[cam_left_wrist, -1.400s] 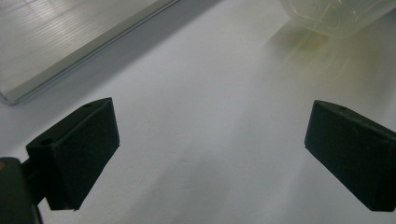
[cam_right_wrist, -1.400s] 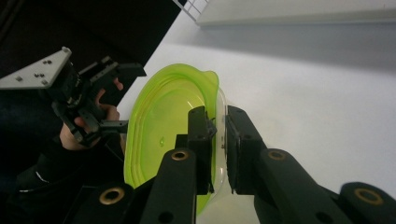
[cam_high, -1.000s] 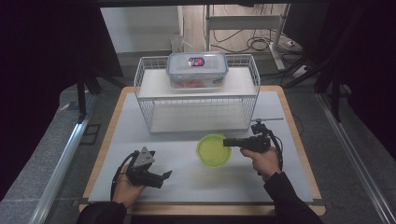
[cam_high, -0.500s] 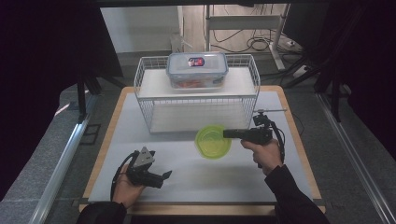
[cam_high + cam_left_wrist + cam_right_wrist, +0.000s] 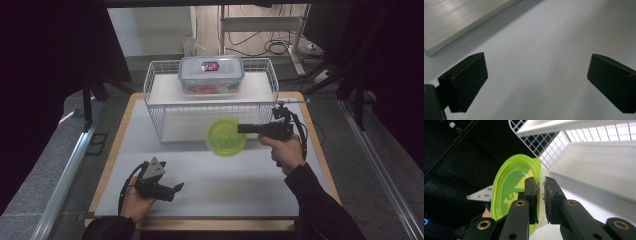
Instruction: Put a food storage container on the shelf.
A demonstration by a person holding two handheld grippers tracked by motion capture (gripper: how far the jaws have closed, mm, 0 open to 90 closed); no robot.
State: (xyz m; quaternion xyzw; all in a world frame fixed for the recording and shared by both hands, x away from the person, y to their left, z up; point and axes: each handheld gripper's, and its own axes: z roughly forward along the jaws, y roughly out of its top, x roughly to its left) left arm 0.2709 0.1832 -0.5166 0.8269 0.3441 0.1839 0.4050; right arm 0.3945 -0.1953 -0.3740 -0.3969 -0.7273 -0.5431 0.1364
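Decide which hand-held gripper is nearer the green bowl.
Right. The right hand-held gripper is shut on the green bowl's rim; the left hand-held gripper rests open, apart from it, near the table's front edge.

Translucent lime-green plastic bowl [image 5: 226, 137], clear of the table, pinched by its rim, in front of the wire rack [image 5: 165, 107].

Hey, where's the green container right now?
In the high view the green container is right of centre, held by its rim in the right gripper, just in front of the white wire rack whose top shelf holds a clear lidded box.
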